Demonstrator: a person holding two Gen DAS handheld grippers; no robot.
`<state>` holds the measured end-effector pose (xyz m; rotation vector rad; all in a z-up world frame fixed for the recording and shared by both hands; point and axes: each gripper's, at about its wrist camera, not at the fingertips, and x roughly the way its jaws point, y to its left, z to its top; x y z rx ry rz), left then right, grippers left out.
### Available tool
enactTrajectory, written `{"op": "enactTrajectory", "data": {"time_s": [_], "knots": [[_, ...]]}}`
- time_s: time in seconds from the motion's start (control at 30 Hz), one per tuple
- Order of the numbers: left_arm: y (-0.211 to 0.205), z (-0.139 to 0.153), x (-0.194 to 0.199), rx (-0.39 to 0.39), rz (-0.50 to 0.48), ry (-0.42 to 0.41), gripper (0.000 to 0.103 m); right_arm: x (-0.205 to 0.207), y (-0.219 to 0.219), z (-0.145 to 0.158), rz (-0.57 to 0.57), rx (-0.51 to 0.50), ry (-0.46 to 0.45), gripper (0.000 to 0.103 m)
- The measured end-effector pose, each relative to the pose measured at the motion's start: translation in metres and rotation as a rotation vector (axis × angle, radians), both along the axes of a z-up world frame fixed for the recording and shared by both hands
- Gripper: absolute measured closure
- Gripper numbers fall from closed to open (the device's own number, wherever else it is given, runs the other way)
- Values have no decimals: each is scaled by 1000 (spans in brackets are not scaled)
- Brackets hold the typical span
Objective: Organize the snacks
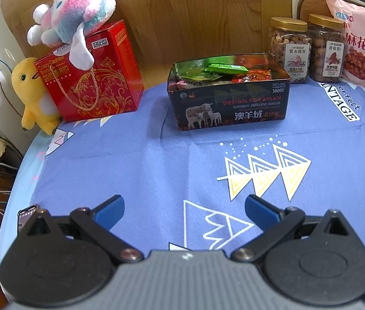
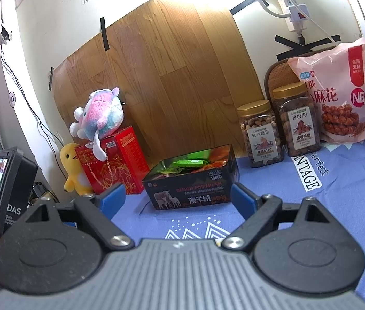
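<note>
A black tin box [image 1: 230, 106] with sheep printed on it stands open on the blue tablecloth [image 1: 156, 165], filled with green and red snack packets [image 1: 225, 71]. It also shows in the right wrist view [image 2: 192, 192]. Two gold-lidded nut jars [image 1: 289, 51] [image 2: 261, 134] and a pink snack bag [image 1: 360, 46] [image 2: 340, 95] stand at the back right. My left gripper [image 1: 185, 208] is open and empty, low over the cloth in front of the box. My right gripper [image 2: 179, 199] is open and empty, held higher, nearer than the box.
A red gift box [image 1: 97, 77] with a pink plush toy [image 1: 76, 13] on top stands back left, a yellow plush [image 1: 31, 93] beside it. A wood-pattern board [image 2: 161, 77] leans on the wall behind. The table edge and cables lie at the left.
</note>
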<state>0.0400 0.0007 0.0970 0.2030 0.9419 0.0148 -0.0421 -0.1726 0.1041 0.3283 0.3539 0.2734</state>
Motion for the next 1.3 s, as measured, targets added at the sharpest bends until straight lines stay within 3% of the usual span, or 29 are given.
{"op": "enactTrajectory", "data": {"time_s": [1.3], "knots": [[-9, -5, 4, -7, -15, 19, 0, -1, -5, -7, -13, 21, 19, 12]]}}
